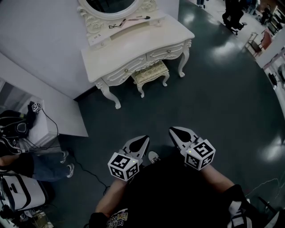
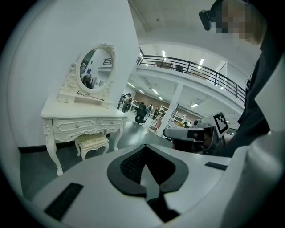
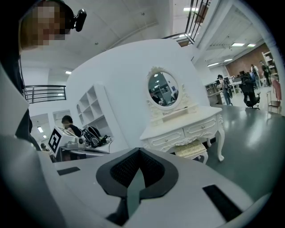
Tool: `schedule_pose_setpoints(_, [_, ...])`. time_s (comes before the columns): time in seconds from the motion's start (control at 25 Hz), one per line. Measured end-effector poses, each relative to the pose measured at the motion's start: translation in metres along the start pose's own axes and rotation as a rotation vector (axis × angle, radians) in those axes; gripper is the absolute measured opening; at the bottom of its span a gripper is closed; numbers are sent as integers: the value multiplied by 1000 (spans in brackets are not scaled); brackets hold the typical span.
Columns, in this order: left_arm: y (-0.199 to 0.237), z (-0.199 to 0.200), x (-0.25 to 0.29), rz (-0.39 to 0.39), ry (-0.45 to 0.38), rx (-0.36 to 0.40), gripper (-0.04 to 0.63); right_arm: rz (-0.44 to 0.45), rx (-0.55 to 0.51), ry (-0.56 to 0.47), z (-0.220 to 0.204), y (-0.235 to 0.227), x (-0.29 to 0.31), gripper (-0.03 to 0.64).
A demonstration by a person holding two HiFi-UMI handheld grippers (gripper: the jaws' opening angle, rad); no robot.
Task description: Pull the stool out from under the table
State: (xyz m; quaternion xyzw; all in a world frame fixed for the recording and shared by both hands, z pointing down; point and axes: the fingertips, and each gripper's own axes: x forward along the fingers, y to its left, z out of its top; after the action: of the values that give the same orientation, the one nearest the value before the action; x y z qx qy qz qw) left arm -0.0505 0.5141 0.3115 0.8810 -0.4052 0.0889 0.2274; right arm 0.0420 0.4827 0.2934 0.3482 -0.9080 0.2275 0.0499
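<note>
Floor takes up most of the head view: dark, glossy, and lying between us and the furniture. White dressing table stands against the wall with an oval mirror on top. Stool sits tucked under the table's front edge between the legs, with only part of its cushioned seat showing. We judge it is parked there to keep the walkway free, so the pull is not yet begun.

We stand well apart from it, holding both grippers low before the body and aimed toward the table, which we read as an approach posture.

- Left gripper: jaws together, nothing between them.
- Right gripper: likewise closed and empty.

The jaws must part before they can take a seat edge or a leg.
</note>
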Motion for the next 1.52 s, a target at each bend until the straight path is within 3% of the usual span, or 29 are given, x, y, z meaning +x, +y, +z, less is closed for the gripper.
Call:
schedule_pose_setpoints(0.36, [-12, 2, 17, 23, 5, 21, 8, -10, 3, -25, 9, -27, -19, 28])
schedule_pose_setpoints(0.8, [-40, 24, 68, 91, -24, 7, 8, 4, -20, -42, 48, -95, -57, 28])
schedule_pose_setpoints(1.04, [-48, 32, 100, 163, -36, -7, 8, 30, -23, -19, 54, -138, -66, 28])
schedule_pose_setpoints(1.32, [-58, 44, 136, 259, -99, 74, 8, 69, -43, -21, 60, -188, -69, 28])
schedule_pose_setpoints(1.52, [-65, 48, 159, 326, -116, 54, 8, 125, -54, -4, 68, -214, -73, 28])
